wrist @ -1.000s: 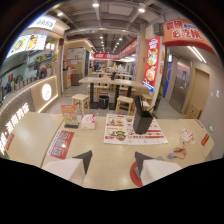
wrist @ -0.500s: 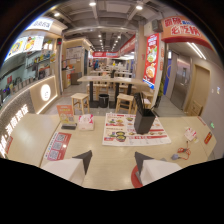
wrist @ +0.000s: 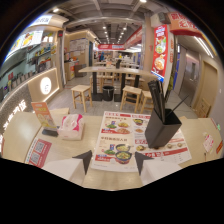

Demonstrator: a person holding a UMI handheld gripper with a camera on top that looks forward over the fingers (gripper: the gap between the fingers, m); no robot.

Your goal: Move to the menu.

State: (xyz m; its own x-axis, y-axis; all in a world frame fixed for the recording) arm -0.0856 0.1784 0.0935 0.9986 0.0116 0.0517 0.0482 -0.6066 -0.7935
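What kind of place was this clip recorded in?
Most likely a fast-food style restaurant: a picture menu lies on the table, a black chopstick holder stands on it, and stools surround the dining tables beyond.

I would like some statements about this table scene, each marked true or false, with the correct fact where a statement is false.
1. The gripper has its fingers open, with nothing held between them. True.
2. The large laminated picture menu lies flat on the beige table, just ahead of the fingers. True.
3. The black angular holder with black chopsticks stands on the small red QR-code card. False: it stands on the menu's far side; the card lies apart, near the table's edge.
4. The pink tissue packet lies on top of the menu. False: it rests on the table beside it.
5. Wooden stools stand beyond the table. True.
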